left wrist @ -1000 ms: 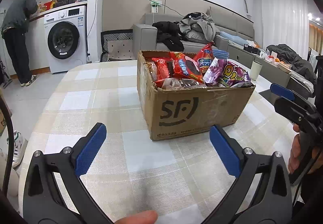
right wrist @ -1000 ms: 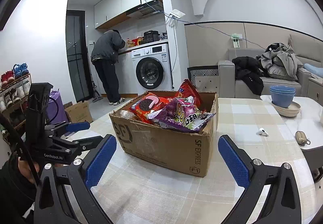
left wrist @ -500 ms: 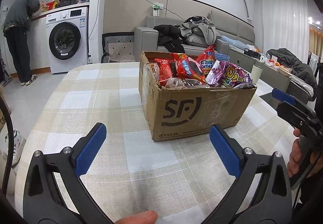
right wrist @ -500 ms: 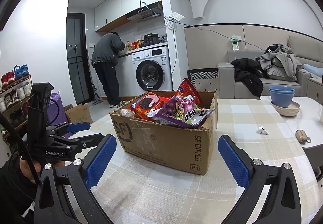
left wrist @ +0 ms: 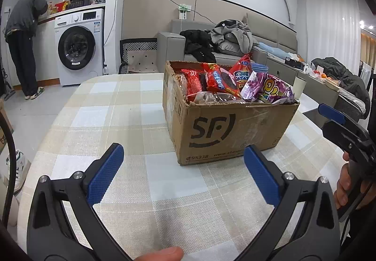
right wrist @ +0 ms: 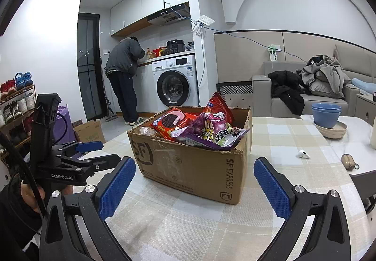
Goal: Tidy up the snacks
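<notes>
A brown SF cardboard box [left wrist: 225, 129] stands on the checked tablecloth [left wrist: 122, 120], also in the right wrist view [right wrist: 195, 167]. It is heaped with snack bags: a red cookie pack [left wrist: 219, 81], a purple bag [left wrist: 272, 89], a red chip bag [right wrist: 217, 105]. My left gripper [left wrist: 183, 167] is open and empty, short of the box's front. My right gripper [right wrist: 195, 183] is open and empty, near the box's corner. Each gripper shows in the other's view: the right gripper at the right edge [left wrist: 347, 134], the left gripper at the left edge [right wrist: 91, 152].
Stacked blue bowls on a plate [right wrist: 327, 117], an earbud [right wrist: 303, 154] and a small pouch [right wrist: 349, 161] lie at the table's right end. A person [right wrist: 124, 80] stands by the washing machine [right wrist: 175, 82]. A sofa with clothes [left wrist: 223, 42] is behind the table.
Both grippers have drifted a little; the box sits slightly nearer in the right wrist view. Both stay open and empty. The box has not moved.
</notes>
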A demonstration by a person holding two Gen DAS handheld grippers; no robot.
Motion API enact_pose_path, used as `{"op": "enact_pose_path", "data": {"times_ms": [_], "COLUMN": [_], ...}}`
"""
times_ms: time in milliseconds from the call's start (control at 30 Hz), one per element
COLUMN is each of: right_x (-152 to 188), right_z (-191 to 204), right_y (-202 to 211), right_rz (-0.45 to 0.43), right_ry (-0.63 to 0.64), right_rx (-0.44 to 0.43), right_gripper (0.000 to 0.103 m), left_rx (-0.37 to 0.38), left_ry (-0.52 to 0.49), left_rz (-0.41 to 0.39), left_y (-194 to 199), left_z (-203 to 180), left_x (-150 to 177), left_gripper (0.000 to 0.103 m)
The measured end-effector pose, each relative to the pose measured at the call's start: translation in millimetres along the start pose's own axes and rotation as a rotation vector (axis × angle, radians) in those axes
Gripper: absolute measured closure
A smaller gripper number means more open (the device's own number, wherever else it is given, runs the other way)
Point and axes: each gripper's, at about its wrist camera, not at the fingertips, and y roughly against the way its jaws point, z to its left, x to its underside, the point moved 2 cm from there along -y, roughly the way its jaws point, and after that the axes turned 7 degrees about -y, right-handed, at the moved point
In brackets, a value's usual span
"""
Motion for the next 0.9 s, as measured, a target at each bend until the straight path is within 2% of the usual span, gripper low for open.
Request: {"op": "enact_pose_path", "data": {"times_ms": [900], "right_x": [0.8], "right_z": [0.1], "right_y": [-0.3], "right_rz": [0.0], "right_ry": [0.001], "right_rx": [-0.001], "right_gripper": [0.0], "left_rx": [-0.002], "left_ry": [-0.008], "left_rz": [-0.012], "left_y": [4.4], "left_z": [-2.8], "left_x": [2.6], "left_gripper": [0.001]}}
